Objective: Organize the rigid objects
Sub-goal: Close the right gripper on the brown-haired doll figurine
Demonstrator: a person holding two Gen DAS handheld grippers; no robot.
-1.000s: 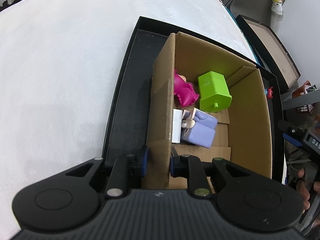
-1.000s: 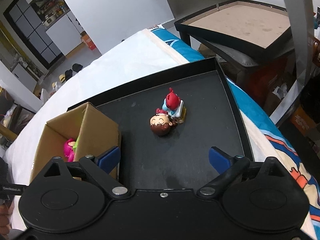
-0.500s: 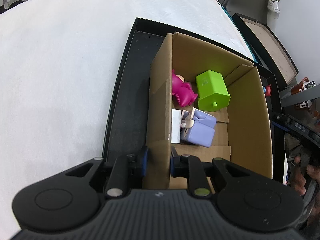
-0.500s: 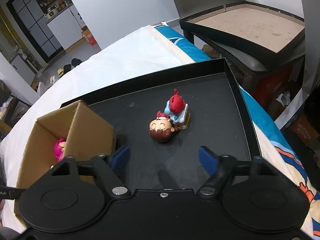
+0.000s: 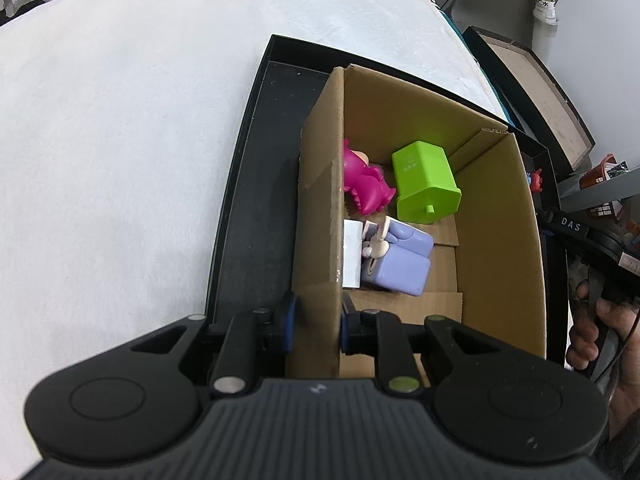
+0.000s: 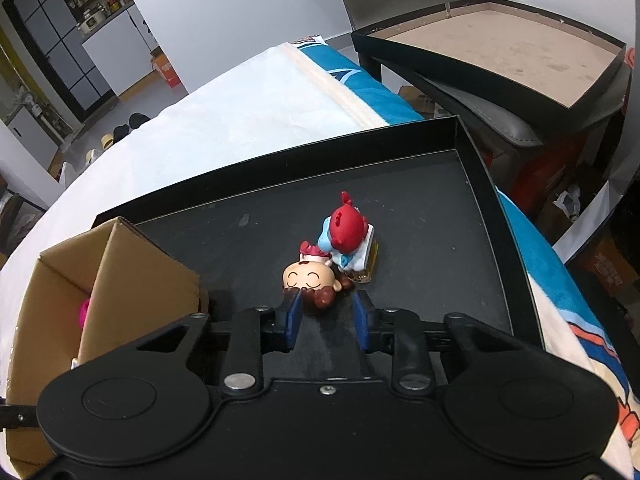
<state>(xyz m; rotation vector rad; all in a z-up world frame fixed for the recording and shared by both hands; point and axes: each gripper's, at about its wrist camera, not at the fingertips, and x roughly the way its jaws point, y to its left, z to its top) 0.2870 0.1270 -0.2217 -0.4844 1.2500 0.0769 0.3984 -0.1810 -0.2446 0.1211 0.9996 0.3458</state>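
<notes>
Right gripper [image 6: 326,316] dropped toward brown-haired figurine [image 6: 310,282], jaws just closing, toy at tips, grip uncertain. Left gripper [image 5: 316,326] clamps cardboard box [image 5: 500,248] wall. Three toys boxed; red-capped figurine [image 6: 348,240] remains on tray [image 6: 420,208].

Box [image 6: 120,280] on tray [image 6: 440,208] left of two figurines [image 6: 332,260], toys [image 5: 400,208] inside box

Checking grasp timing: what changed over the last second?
The right gripper neared the brown-haired doll head figurine; its jaws have just been closing, the doll's hair between them. Left gripper stayed clamped on the cardboard box wall; box contents unchanged.
</notes>
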